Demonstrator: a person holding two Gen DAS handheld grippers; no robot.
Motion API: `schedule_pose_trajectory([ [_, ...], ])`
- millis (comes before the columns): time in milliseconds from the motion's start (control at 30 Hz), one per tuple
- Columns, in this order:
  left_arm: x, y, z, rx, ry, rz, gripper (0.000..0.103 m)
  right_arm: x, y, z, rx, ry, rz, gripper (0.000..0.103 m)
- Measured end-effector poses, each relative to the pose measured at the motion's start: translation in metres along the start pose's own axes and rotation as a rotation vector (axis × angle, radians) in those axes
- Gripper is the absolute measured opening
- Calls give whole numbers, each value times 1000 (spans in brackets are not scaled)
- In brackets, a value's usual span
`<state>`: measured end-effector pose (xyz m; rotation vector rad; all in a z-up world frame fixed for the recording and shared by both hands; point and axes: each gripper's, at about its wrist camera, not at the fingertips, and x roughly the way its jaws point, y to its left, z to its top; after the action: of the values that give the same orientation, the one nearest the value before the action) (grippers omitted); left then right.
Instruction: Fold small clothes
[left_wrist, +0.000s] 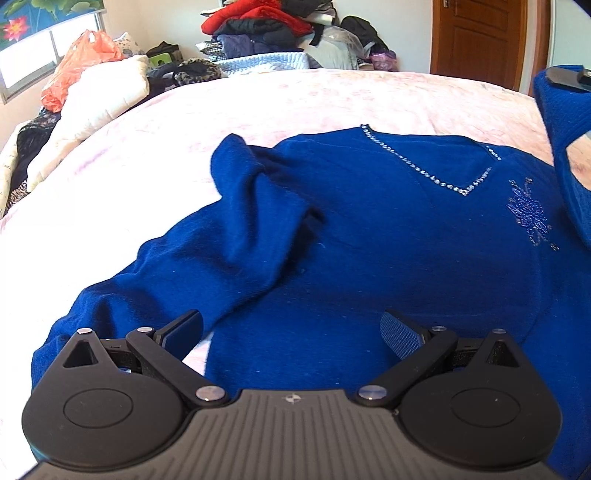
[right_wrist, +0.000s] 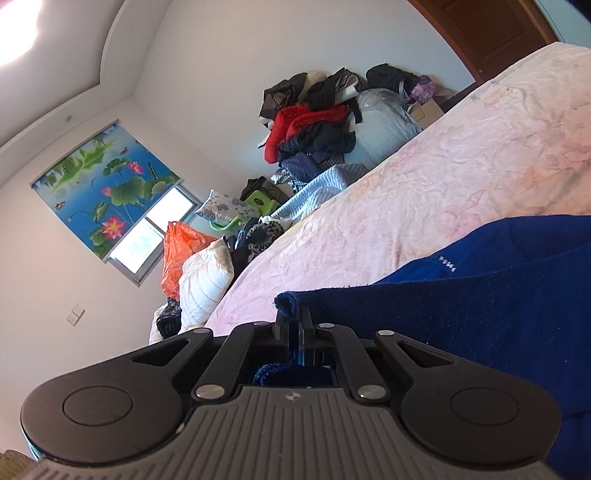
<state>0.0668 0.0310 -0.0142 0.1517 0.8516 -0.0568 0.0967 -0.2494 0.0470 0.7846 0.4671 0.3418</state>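
A dark blue sweater (left_wrist: 388, 240) with a rhinestone V-neck lies face up on the pink bed sheet (left_wrist: 295, 103). Its left sleeve (left_wrist: 229, 236) lies folded in a bend over the sweater's left side. My left gripper (left_wrist: 291, 328) is open and empty, hovering just above the sweater's lower part. My right gripper (right_wrist: 294, 325) is shut on a cuff or edge of the blue sweater (right_wrist: 480, 302) and holds it lifted. That lifted part and the gripper's tip show at the right edge of the left wrist view (left_wrist: 565, 122).
A white quilt (left_wrist: 99, 99) and an orange plastic bag (left_wrist: 81, 59) lie at the bed's far left. A heap of clothes (left_wrist: 280, 29) is piled against the back wall. A brown door (left_wrist: 484, 40) stands at the back right.
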Motion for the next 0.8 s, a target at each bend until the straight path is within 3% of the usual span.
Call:
schedule_pose_trajectory([
  [500, 2, 19, -3, -23, 11, 2, 103, 102, 29, -15, -1, 149, 21, 8],
  [800, 6, 42, -5, -64, 25, 25, 103, 158, 41, -27, -10, 195, 2, 8],
])
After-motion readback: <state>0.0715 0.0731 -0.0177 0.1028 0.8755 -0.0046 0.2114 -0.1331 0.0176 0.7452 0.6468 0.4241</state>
